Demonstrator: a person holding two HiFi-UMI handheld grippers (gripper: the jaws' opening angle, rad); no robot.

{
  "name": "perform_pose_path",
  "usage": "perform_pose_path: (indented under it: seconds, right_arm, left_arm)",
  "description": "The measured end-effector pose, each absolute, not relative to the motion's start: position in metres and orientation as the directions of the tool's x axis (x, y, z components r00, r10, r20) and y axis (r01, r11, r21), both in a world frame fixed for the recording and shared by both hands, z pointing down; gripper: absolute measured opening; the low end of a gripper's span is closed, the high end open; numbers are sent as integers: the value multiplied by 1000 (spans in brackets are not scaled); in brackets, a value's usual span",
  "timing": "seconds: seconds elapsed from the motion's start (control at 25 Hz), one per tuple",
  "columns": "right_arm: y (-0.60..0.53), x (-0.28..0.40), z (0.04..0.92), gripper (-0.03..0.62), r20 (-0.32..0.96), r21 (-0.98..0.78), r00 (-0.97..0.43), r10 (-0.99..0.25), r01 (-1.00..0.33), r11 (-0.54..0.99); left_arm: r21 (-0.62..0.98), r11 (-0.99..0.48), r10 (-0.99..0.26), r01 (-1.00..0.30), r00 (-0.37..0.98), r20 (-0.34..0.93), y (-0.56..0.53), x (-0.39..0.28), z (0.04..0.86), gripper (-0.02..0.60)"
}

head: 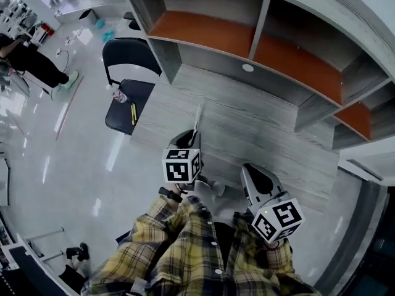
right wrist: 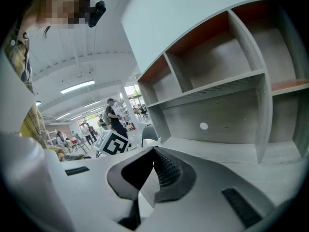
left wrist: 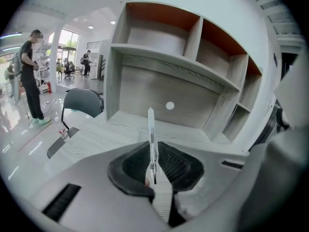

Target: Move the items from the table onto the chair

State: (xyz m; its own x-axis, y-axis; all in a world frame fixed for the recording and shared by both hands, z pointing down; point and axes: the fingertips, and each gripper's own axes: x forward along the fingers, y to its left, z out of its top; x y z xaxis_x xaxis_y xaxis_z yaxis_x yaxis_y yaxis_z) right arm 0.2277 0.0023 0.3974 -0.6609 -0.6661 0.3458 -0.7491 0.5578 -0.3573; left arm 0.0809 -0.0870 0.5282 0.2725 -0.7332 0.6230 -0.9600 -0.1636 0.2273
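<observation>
My left gripper [head: 187, 138] is shut on a thin white pen [head: 196, 118] whose tip sticks out ahead over the grey wood table [head: 259, 134]. In the left gripper view the pen [left wrist: 151, 129] stands pinched between the dark pads of this gripper [left wrist: 153, 164]. The black chair [head: 118, 119] stands at the table's left end; a small bottle [head: 119, 95] and a yellow pen [head: 133, 113] lie on its seat. That chair [left wrist: 83, 102] also shows far left in the left gripper view. My right gripper [head: 255, 179] hangs near my body, shut and empty, as the right gripper view [right wrist: 154, 164] confirms.
A shelf unit [head: 247, 39] with orange-backed compartments rises along the table's far side. A person [head: 29, 60] stands on the shiny floor beyond the chair. My plaid sleeves [head: 185, 245] fill the bottom of the head view.
</observation>
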Motion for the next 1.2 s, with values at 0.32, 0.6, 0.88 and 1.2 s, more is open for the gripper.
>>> perform_pose_path:
  seconds: [0.32, 0.6, 0.88, 1.2]
  right_arm:
    - [0, 179, 393, 18, 316, -371, -790, -526, -613, 698]
    - [-3, 127, 394, 18, 309, -374, -833, -460, -551, 746]
    - [-14, 53, 402, 18, 330, -365, -828, -454, -555, 748]
    - [-47, -74, 427, 18, 371, -391, -779, -506, -625, 675]
  left_arm:
    - [192, 19, -781, -981, 105, 616, -51, 1, 500, 54]
    - [184, 135, -791, -974, 6, 612, -33, -73, 493, 54]
    - [215, 159, -782, -964, 10, 623, -36, -149, 509, 54]
    - [205, 94, -717, -974, 76, 693, -73, -274, 547, 54]
